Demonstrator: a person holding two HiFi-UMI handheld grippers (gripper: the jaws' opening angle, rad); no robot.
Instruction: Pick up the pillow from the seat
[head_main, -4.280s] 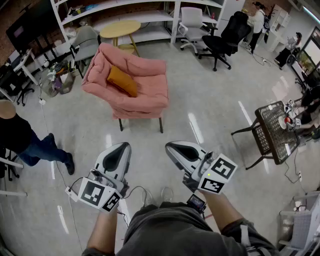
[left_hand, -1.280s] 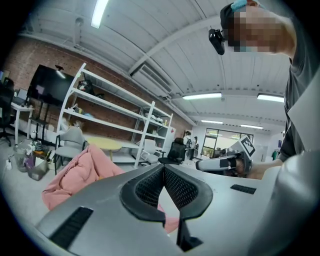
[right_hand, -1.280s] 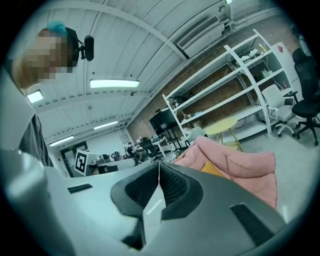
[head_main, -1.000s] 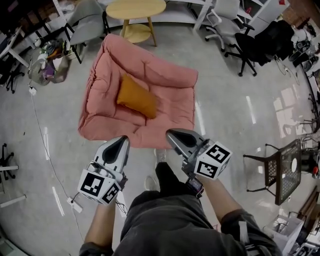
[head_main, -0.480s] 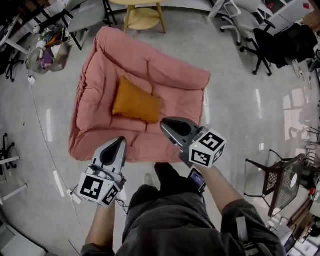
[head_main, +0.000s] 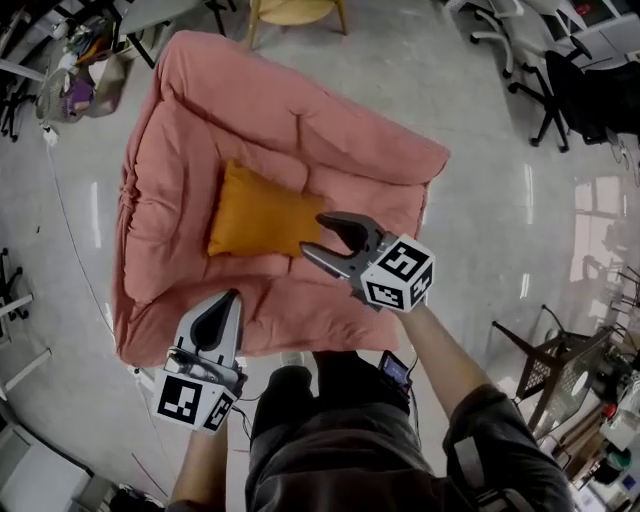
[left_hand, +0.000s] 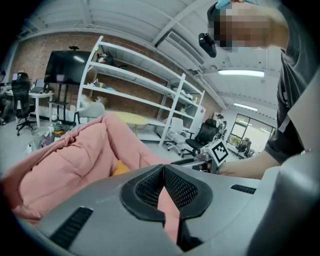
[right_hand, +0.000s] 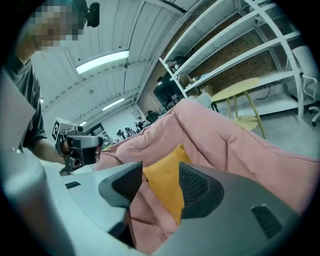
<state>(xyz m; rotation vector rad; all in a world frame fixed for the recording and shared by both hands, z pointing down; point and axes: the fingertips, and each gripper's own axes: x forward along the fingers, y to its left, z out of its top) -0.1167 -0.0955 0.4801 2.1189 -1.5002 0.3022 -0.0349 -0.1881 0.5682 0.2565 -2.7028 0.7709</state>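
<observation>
An orange pillow (head_main: 258, 217) lies on the seat of a pink padded armchair (head_main: 190, 120). My right gripper (head_main: 317, 235) hovers just right of the pillow's near corner; its jaws are opening and nothing is between them. In the right gripper view the pillow (right_hand: 163, 180) shows through the gap between the jaws, still a little way off. My left gripper (head_main: 230, 297) hangs over the chair's front edge with its jaws shut and empty. The left gripper view shows only a sliver of the pillow (left_hand: 120, 168) behind the pink armrest (left_hand: 65, 160).
A round yellow side table (head_main: 295, 10) stands behind the armchair. Black office chairs (head_main: 590, 95) are at the far right, a dark mesh table (head_main: 560, 385) at the lower right. White shelving (left_hand: 135, 95) lines the back wall. Cables (head_main: 80, 270) trail on the floor at left.
I have walked up to the armchair, which now fills the head view. My right gripper reached forward toward the pillow and its jaws parted. The left gripper stayed low and shut.
</observation>
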